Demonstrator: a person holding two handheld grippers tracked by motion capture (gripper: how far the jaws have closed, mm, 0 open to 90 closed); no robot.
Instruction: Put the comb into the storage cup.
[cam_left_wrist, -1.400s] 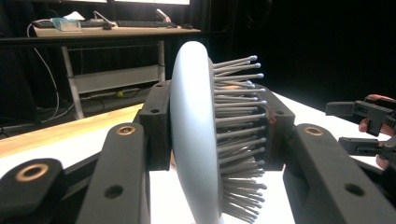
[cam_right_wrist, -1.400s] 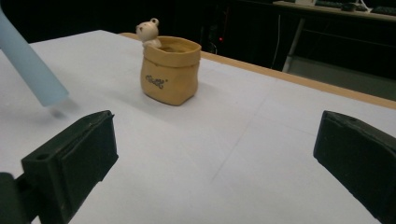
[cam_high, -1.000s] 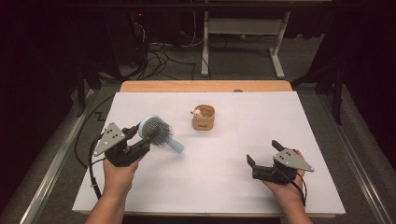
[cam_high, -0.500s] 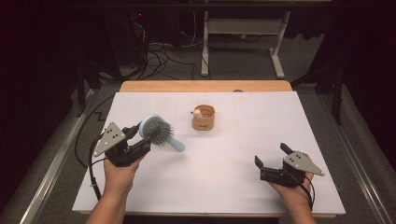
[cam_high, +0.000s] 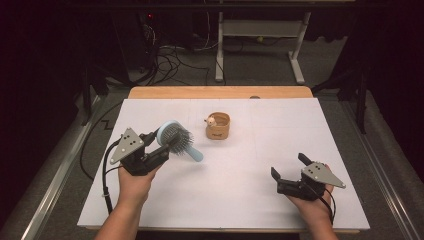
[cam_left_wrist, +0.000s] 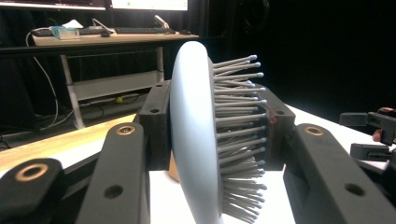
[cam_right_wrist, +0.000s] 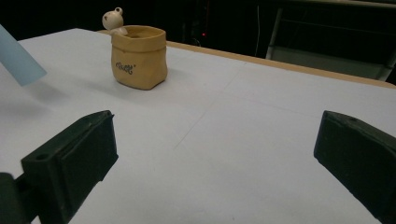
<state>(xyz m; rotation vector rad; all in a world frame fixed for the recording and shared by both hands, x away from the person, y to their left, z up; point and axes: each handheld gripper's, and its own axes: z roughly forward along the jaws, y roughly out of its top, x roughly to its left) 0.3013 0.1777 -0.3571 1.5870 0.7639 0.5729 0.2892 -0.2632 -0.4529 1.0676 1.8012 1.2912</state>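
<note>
Between my left gripper's (cam_high: 159, 148) jaws sits the hairbrush (cam_high: 175, 139), clamped by its head; my right gripper (cam_high: 289, 172) stands open, empty.

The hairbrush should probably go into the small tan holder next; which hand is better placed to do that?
Left, likely. The left gripper is already shut on the hairbrush, near the holder. The right gripper is open and holds nothing.

The left tongs (cam_high: 159, 150) are held above the bench at the left, angled up and inward, with the jaws clamped shut on a brush head (cam_left_wrist: 205, 135). The left forearm comes in from the lower edge. The right tongs (cam_high: 289, 172) are held low at the right, pointed inward, with the jaws spread wide apart and nothing gripped between them.
</note>
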